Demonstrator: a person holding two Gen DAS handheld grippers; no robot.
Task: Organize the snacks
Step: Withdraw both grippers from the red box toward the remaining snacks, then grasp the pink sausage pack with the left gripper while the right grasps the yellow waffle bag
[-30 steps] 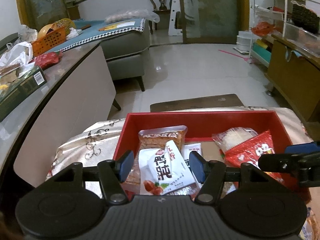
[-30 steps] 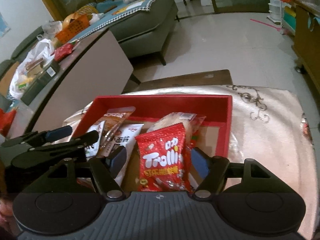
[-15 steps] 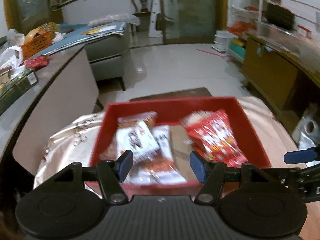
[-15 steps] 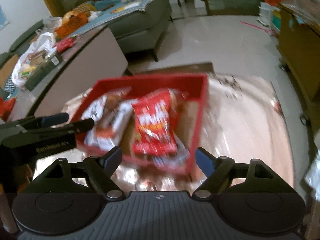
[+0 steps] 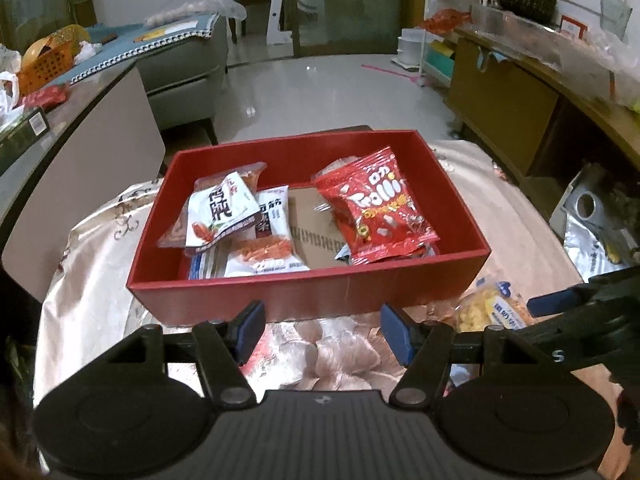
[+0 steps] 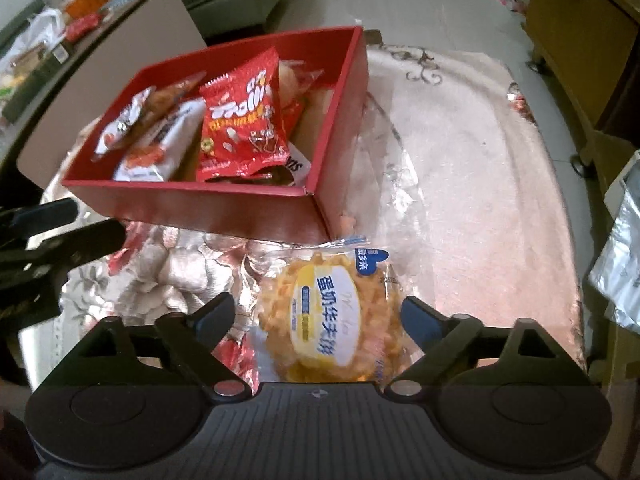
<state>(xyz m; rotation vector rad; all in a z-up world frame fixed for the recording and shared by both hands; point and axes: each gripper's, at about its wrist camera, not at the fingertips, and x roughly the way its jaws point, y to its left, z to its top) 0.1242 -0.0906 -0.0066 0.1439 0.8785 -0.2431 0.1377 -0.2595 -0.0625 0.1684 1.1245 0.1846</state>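
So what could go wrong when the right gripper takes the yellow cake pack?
1. The right gripper is open around the cake pack; a hard squeeze could crush the soft cake.
2. The red box stands close ahead, so lifting low could hit its wall.
3. The Trolli bag lies loose on top and may slide.

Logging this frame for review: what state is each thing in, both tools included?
Left tool: open, empty, short of the box.
Right tool: open, astride the waffle pack, not closed on it.
Waffle pack: sealed, flat on the cloth, outside the box.
Red box: lidless, partly filled.
Trolli bag: sealed, inside the box, lying on other packs.
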